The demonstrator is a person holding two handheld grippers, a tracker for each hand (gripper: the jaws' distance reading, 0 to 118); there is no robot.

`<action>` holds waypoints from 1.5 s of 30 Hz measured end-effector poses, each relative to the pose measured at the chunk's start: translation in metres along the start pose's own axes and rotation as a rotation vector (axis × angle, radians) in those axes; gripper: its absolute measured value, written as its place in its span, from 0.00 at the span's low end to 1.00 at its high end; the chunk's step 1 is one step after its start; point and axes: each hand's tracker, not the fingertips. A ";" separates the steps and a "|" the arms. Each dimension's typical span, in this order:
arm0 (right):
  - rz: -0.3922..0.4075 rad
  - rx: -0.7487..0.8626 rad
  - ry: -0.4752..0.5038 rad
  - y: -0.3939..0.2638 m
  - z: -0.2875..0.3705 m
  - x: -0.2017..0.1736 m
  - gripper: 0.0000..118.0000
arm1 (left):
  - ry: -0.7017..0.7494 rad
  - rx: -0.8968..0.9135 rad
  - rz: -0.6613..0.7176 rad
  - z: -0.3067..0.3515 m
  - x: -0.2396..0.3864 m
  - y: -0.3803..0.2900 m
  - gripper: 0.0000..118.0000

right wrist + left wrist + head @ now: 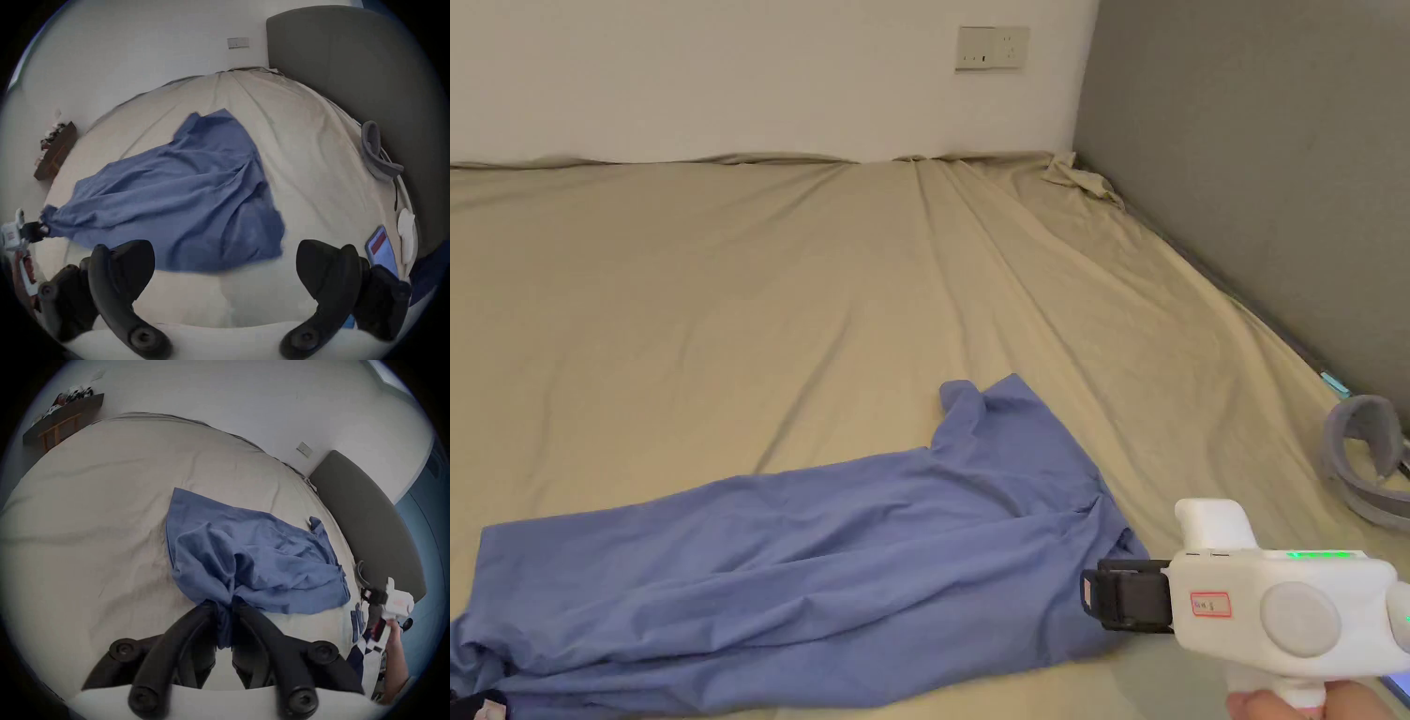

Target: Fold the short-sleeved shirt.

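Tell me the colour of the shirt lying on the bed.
The shirt is plain blue with no pattern, seen best in the head view.

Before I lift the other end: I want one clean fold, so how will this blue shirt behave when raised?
Probably floppy: the blue shirt bunches into tight pleats where the left gripper pinches it. Likely light and thin, as it lies in soft wrinkles on the bed sheet. It will likely sag between grips, so the open right gripper should take a corner.
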 end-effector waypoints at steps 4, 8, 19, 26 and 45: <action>0.030 -0.144 -0.100 0.021 -0.046 0.015 0.94 | 0.015 -0.042 -0.010 -0.008 0.017 -0.003 0.06; -0.090 -0.235 -0.056 0.014 -0.064 0.018 0.34 | 0.002 -0.059 0.028 -0.018 -0.012 0.011 0.06; 0.200 -0.206 -0.045 0.006 0.035 -0.001 0.04 | -0.159 -0.108 0.098 0.028 -0.052 0.016 0.06; 0.200 -0.356 -0.022 -0.027 0.057 0.008 0.04 | -0.160 -0.209 0.070 0.075 -0.068 -0.014 0.06; -0.095 -0.287 0.237 -0.039 0.061 0.013 1.00 | -0.244 -0.040 0.248 0.087 -0.050 -0.060 1.00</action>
